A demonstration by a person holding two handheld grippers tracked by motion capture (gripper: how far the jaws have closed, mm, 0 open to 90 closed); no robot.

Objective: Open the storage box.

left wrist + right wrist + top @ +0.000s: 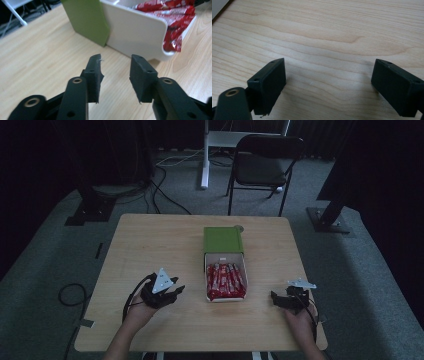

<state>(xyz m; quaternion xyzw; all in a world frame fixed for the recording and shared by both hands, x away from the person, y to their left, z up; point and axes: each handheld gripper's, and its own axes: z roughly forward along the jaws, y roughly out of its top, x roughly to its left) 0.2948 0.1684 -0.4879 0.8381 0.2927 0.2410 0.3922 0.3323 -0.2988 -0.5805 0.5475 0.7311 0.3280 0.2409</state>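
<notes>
Red snack packets (226,280) are lying in the white tray (243,268), which is sticking out of its green sleeve (223,240) mid-counter (150,245), so they seem easy to reach. Left tongs (176,289), partly spread and empty, are pointing at the tray's near left corner. Right tongs (274,296) are waiting right of the tray, spread wide, over bare wood.

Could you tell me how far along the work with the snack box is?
Done: the white tray of red packets is slid out of its green sleeve. In hand: nothing; left gripper open near the tray, right gripper open over bare table. Left: handling the packets.
</notes>
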